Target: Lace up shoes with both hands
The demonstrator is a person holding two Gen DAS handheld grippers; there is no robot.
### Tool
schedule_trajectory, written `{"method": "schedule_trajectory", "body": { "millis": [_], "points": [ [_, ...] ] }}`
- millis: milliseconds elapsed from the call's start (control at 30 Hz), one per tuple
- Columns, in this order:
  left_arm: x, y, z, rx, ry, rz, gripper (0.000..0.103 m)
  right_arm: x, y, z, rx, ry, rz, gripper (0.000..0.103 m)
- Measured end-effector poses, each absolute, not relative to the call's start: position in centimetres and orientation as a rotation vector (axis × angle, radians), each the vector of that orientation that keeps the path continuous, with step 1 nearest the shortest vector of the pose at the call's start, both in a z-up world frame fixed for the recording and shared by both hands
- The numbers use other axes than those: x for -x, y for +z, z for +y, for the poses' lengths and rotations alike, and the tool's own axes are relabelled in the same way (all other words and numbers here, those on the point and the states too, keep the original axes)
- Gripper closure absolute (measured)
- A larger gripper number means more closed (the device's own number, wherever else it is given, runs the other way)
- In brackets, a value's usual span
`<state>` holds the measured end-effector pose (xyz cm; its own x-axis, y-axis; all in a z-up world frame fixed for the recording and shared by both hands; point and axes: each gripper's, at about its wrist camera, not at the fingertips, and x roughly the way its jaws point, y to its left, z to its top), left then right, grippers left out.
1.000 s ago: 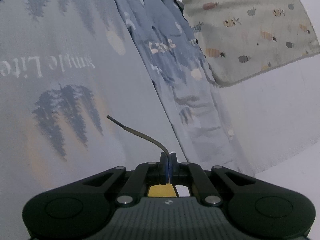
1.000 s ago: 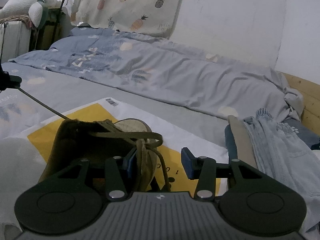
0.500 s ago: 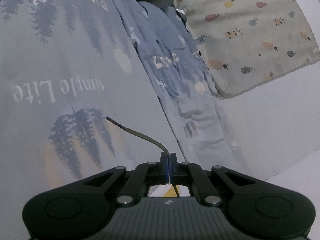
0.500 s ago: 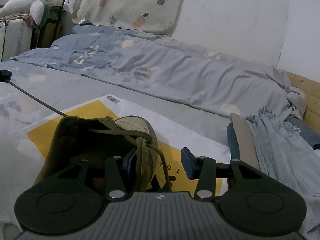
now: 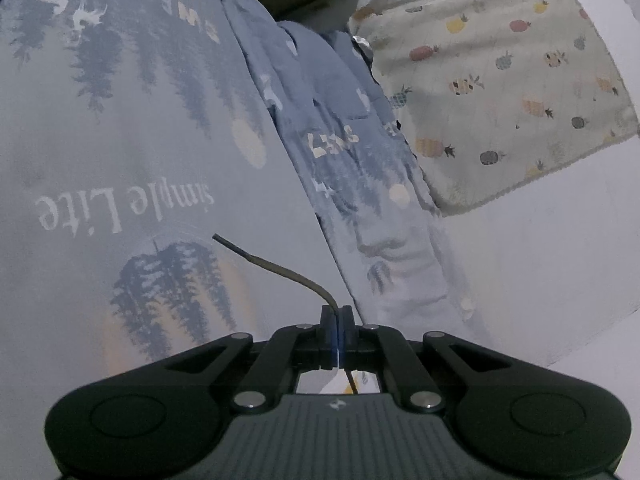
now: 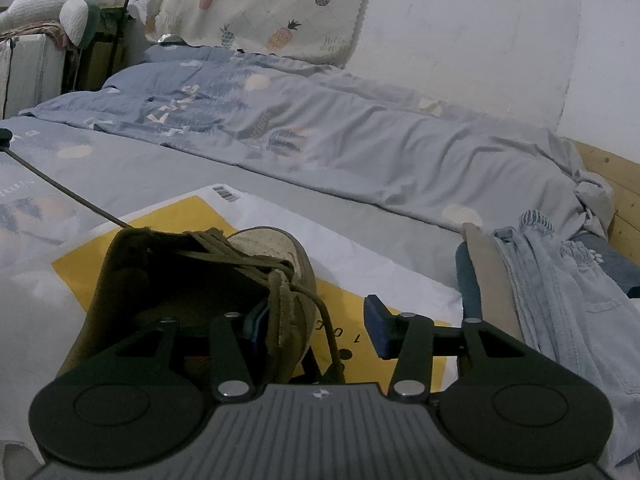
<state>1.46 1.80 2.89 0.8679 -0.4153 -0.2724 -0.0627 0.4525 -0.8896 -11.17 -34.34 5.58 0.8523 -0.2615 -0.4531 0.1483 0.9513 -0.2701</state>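
An olive-brown shoe (image 6: 192,280) stands on a yellow and white bag (image 6: 188,212) on the bed, right in front of my right gripper (image 6: 316,326). That gripper is open. Its left pad (image 6: 258,322) sits by the shoe's collar, its right pad (image 6: 378,326) stands clear, and the shoe's side wall and a loose lace loop lie between them. A brown lace (image 6: 64,192) runs taut from the shoe to my left gripper (image 6: 4,136) at the far left edge. In the left wrist view my left gripper (image 5: 337,316) is shut on the lace (image 5: 276,270), whose stiff end juts forward to the left.
A rumpled blue-grey duvet (image 6: 360,148) lies across the back of the bed. Folded jeans (image 6: 560,280) are stacked at the right beside the wooden bed frame (image 6: 616,184). A pineapple-print cloth (image 6: 260,4) hangs on the wall and a plush toy (image 6: 72,12) sits far left.
My left gripper has tilted up a little, so the bedsheet print slid down its view; it still pinches the taut lace. The right gripper and the shoe have stayed in place.
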Motion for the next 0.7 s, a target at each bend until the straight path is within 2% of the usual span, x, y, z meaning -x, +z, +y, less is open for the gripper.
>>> {"method": "schedule_trajectory", "body": {
  "millis": [567,700],
  "points": [
    [-1.8,1.6,1.8,1.063,-0.046,0.564,0.103,11.0,5.4,-34.5,0.209,-0.213,0.503,0.055],
    [-1.6,2.0,1.4,1.040,-0.036,0.553,0.090,11.2,5.6,-34.5,0.191,-0.200,0.483,0.055]
  ]
}}
